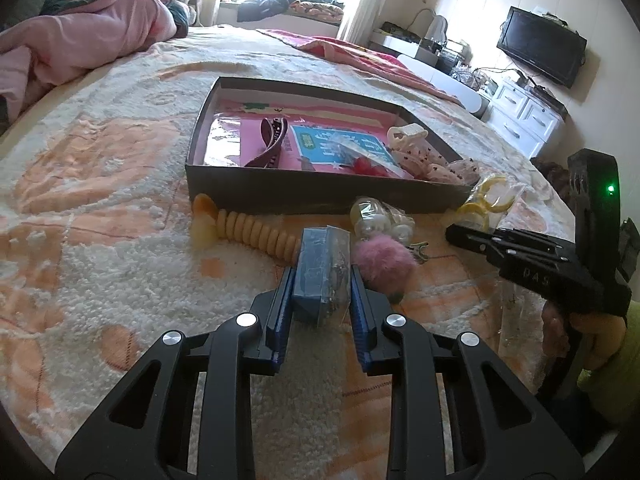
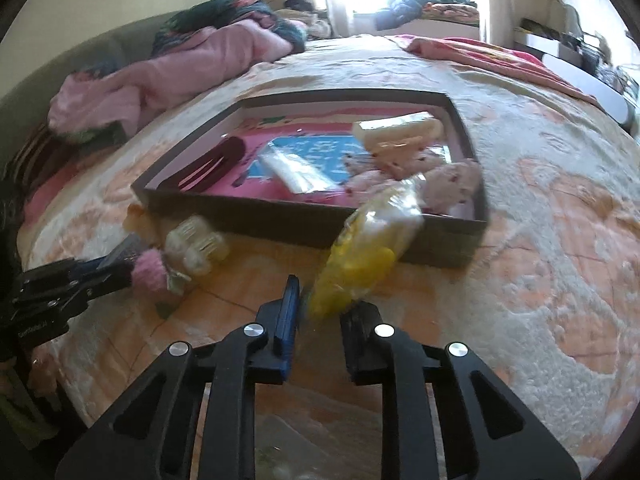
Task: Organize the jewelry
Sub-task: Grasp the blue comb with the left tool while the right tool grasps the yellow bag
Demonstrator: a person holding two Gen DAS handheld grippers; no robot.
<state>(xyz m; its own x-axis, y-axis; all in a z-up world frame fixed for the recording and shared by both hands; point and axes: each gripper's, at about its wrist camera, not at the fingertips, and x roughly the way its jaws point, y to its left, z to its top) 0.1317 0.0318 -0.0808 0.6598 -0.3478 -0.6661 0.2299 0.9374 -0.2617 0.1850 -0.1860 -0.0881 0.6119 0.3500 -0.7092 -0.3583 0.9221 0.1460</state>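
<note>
Lying on the peach-patterned bedspread (image 1: pixel 100 240) at far left, an orange coiled hair tie (image 1: pixel 248 230) stretches along the front wall of the dark shallow box (image 1: pixel 320 196). Just right of it, the left gripper (image 1: pixel 322 280) points down at a slant, its blue pads clamped on a clear bag with a blue card (image 1: pixel 316 268), which stands upright between the fingers and rises past their tips. A pink pompom (image 1: pixel 382 260) touches the outer side of its right finger, with a bagged cream clip (image 1: pixel 380 220) just beyond. Inside the box lie a dark red hair claw (image 1: pixel 270 142), a packet with red pieces (image 1: pixel 360 156), a cream claw clip (image 1: pixel 406 136) and spotted scrunchies (image 1: pixel 448 168). Further right, the right gripper (image 2: pixel 320 312), angled downward and rolled slightly, grasps the lower edge of a clear bag of yellow hoops (image 2: pixel 368 248); the bag leans up and away toward the box's near right corner. The picture is blurred there. A hand (image 1: pixel 592 328) grips its handle at the right edge.
</note>
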